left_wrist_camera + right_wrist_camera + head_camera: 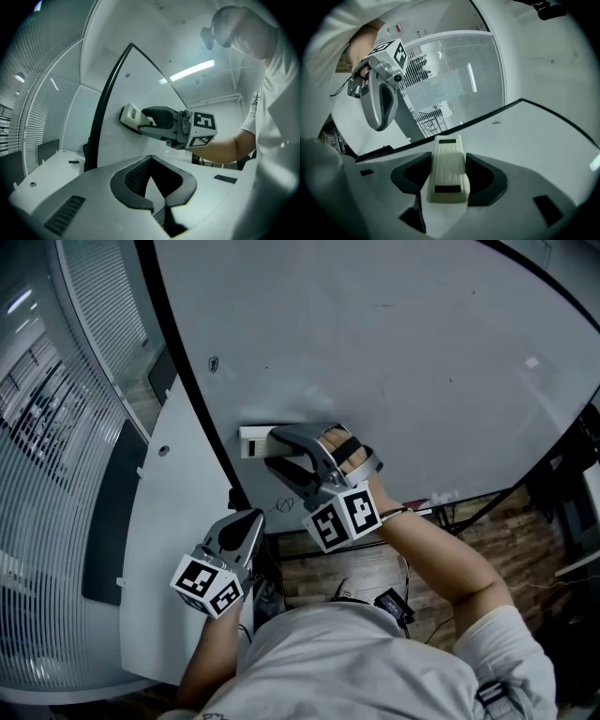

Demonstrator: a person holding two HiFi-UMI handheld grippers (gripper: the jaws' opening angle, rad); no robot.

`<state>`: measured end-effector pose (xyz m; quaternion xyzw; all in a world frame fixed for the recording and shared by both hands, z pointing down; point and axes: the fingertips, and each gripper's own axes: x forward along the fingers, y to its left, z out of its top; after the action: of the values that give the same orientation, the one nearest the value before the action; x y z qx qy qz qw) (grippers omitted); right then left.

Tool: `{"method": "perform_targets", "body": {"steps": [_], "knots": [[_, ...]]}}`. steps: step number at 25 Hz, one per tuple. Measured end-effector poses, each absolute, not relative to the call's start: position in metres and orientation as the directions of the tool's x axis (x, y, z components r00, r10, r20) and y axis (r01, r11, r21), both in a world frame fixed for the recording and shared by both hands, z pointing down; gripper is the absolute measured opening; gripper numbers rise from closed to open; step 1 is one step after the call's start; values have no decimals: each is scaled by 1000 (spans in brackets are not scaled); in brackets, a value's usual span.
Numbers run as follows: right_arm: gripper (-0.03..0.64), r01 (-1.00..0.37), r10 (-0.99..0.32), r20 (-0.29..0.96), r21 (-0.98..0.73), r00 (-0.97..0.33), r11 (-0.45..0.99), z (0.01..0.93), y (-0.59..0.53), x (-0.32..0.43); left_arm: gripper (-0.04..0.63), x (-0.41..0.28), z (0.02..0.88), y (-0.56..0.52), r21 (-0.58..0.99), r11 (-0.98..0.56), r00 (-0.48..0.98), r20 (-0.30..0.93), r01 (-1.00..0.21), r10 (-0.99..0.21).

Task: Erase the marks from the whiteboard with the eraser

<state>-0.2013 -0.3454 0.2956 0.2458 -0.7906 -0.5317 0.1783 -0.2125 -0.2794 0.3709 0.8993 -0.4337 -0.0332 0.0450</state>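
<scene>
The whiteboard [403, 352] fills most of the head view. It carries a small dark mark [214, 363] near its left edge and a faint scribble [284, 504] near its lower edge. A white eraser [251, 441] lies flat against the board by the black frame. My right gripper [277, 452] is shut on the eraser [448, 168], which sits between its dark pads. In the left gripper view the eraser [131, 116] presses on the board [136, 79]. My left gripper [249, 519] hangs lower left, off the board, jaws together and holding nothing.
A glass partition with blinds [47, 446] stands at the left, with a white panel [178, 512] between it and the board's black frame [202, 409]. Below are a wooden floor [375, 568], the board's stand legs and cables.
</scene>
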Motion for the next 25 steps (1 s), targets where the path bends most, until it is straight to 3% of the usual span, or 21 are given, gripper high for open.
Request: {"method": "perform_targets", "body": {"steps": [13, 20, 25], "knots": [[236, -422, -630, -320, 906, -707, 14, 117, -357, -114, 6, -199, 365, -290, 98, -655, 656, -22, -749, -754], [236, -461, -626, -338, 886, -703, 40, 122, -355, -122, 6, -196, 367, -297, 100, -672, 674, -18, -734, -739], [236, -374, -593, -235, 919, -770, 122, 163, -349, -164, 6, -199, 368, -300, 102, -663, 667, -2, -741, -745]]}}
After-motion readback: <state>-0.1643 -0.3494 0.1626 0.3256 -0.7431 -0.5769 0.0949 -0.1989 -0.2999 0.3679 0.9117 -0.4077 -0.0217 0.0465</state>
